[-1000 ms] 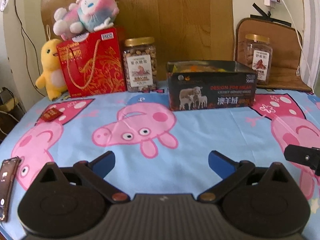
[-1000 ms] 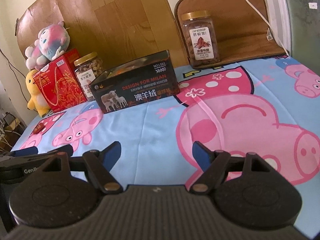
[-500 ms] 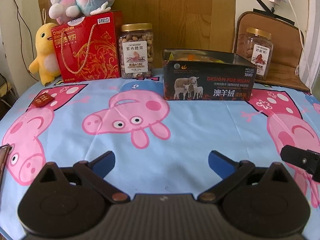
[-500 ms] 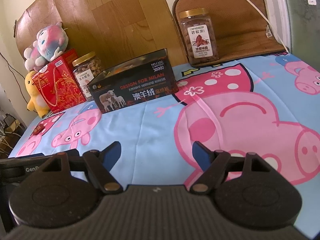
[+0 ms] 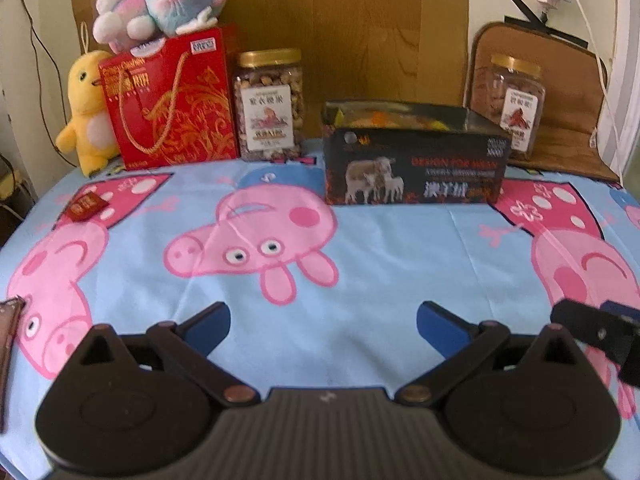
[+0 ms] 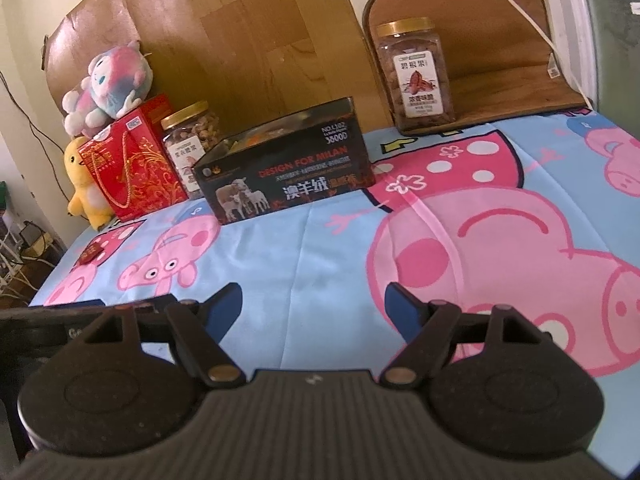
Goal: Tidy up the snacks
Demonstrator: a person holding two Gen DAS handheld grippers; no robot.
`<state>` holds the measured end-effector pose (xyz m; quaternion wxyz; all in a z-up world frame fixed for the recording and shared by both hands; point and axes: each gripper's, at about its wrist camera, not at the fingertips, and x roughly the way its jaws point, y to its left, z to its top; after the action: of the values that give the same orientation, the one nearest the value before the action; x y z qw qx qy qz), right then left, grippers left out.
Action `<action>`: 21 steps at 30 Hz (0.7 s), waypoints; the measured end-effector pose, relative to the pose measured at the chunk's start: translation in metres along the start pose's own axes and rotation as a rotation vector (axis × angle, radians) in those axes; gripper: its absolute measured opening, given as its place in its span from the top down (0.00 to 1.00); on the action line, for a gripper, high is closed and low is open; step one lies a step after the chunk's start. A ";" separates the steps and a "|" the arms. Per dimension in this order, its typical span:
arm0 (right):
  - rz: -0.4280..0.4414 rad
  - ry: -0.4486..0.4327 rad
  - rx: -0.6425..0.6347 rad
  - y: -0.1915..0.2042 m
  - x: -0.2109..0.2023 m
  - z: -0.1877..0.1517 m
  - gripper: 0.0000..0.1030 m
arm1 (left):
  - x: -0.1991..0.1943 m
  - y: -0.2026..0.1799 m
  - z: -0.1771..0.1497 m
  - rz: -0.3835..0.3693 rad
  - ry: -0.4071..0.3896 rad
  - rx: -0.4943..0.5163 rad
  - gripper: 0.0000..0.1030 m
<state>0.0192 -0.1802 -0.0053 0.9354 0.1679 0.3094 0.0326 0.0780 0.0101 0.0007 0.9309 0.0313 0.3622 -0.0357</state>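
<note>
Black box [image 6: 288, 176] lettered "DESIGN FOR MILAN" — left tongs [image 5: 323, 322], right tongs [image 6: 313, 307] both spread, empty.

A black box [image 6: 288, 168] near the back of the table reads "DESIGN FOR MILAN" in red, "NO.L102" and "3800D" in white at its upper right corner, and large white Chinese characters "澳羊绒". A gold-lidded jar [image 6: 416, 76] at the right carries a white label headed "碧根果". Print on the red gift box [image 6: 132, 164] and the other jar [image 6: 192, 144] is too blurred to read.
</note>
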 end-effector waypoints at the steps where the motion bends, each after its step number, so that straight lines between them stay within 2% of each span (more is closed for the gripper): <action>1: 0.003 0.001 -0.004 0.000 0.000 0.000 0.22 | 0.000 0.000 0.002 0.005 -0.003 0.001 0.00; 11: 0.070 -0.012 -0.003 0.000 -0.004 0.013 0.22 | 0.004 -0.007 0.012 0.016 0.024 0.012 0.00; 21: 0.076 -0.013 0.036 -0.019 -0.007 0.008 0.22 | 0.011 -0.030 0.012 0.024 0.057 0.054 0.00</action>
<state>0.0172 -0.2016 -0.0014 0.9324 0.1963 0.2972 0.0613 0.0915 -0.0208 0.0017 0.9194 0.0618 0.3869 -0.0334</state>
